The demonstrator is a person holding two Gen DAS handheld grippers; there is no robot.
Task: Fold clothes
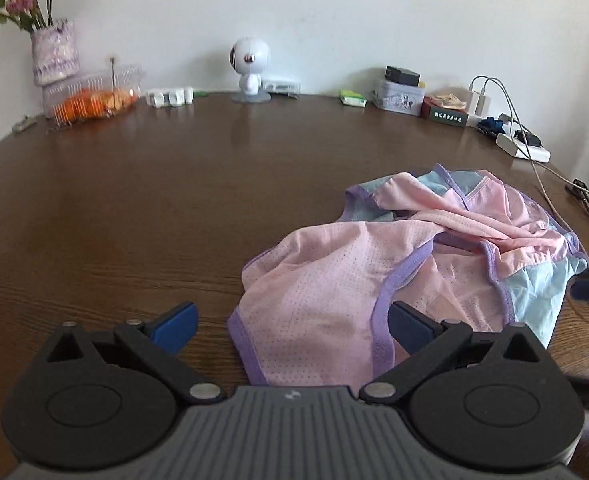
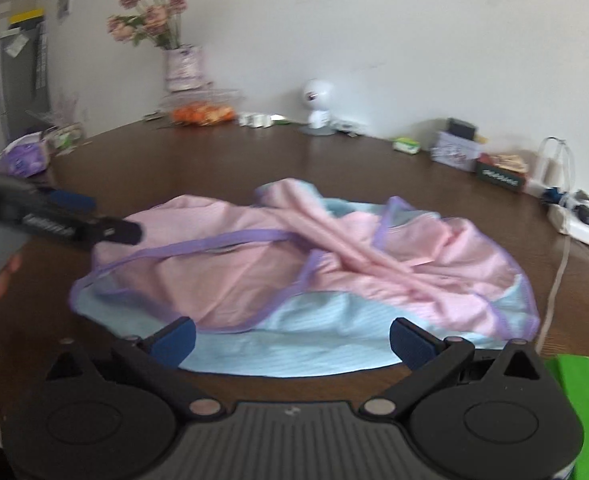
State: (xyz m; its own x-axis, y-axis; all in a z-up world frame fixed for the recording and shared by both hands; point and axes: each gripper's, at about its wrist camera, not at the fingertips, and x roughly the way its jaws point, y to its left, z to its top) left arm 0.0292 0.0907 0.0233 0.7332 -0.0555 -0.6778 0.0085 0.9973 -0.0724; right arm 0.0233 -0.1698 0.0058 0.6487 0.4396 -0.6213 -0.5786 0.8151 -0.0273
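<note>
A crumpled pink and light-blue garment (image 1: 414, 256) with purple trim lies on the brown wooden table (image 1: 154, 200). My left gripper (image 1: 292, 326) is open, its blue pads wide apart at the garment's near left edge, holding nothing. In the right wrist view the same garment (image 2: 294, 272) spreads across the table. My right gripper (image 2: 292, 340) is open over the garment's near blue hem, holding nothing. The left gripper (image 2: 106, 232) shows at the left of the right wrist view, by the garment's left edge.
Along the table's back edge stand a vase of flowers (image 1: 54, 52), a clear box of oranges (image 1: 90, 96), a white figurine (image 1: 250, 68), small boxes (image 1: 402, 94) and a power strip with cables (image 1: 522, 148). A green object (image 2: 578, 412) lies at the right.
</note>
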